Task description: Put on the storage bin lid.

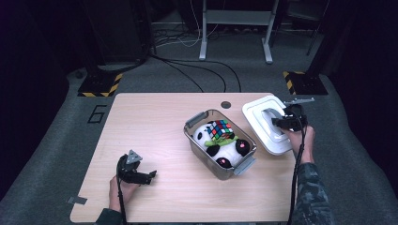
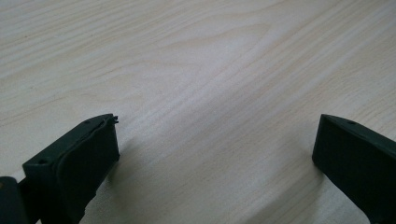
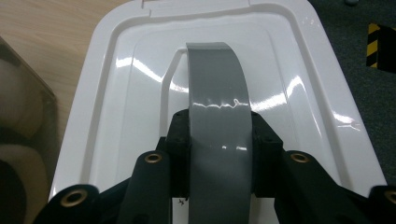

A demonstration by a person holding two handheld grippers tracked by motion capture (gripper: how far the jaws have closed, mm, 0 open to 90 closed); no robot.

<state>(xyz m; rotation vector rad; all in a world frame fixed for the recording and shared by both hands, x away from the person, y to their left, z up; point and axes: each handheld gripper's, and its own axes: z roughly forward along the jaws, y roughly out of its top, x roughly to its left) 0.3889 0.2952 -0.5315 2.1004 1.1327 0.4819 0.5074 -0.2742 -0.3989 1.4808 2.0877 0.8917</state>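
Where the wooden table (image 1: 155, 117) meets its right edge, the white lid (image 1: 263, 119) lies just beside the clear bin (image 1: 199, 145), part of it overhanging the table edge above the grey floor.

Item 1, white lid: a rectangular plastic lid with stepped ridges and a grey handle (image 3: 218, 116) arching across its middle.

Item 2, right gripper (image 1: 286, 121): held over the lid, its 2 black jaws clamped on the grey handle from either side; in the right gripper view the handle runs up between the pads (image 3: 180, 140).

Item 3, left gripper (image 1: 143, 177): held low over bare table at the near left, well apart from the bin. In the left gripper view its jaws stand wide apart with plain wood grain between them and nothing held.

Item 4, clear bin: open-topped, set at an angle near the table's middle, with 2 grey latches (image 1: 195, 118) at its short ends.

Item 5, contents: a panda plush toy (image 1: 220, 145) in black and white lies in the bin, and a colourful puzzle cube (image 1: 219, 129) rests on top of it.
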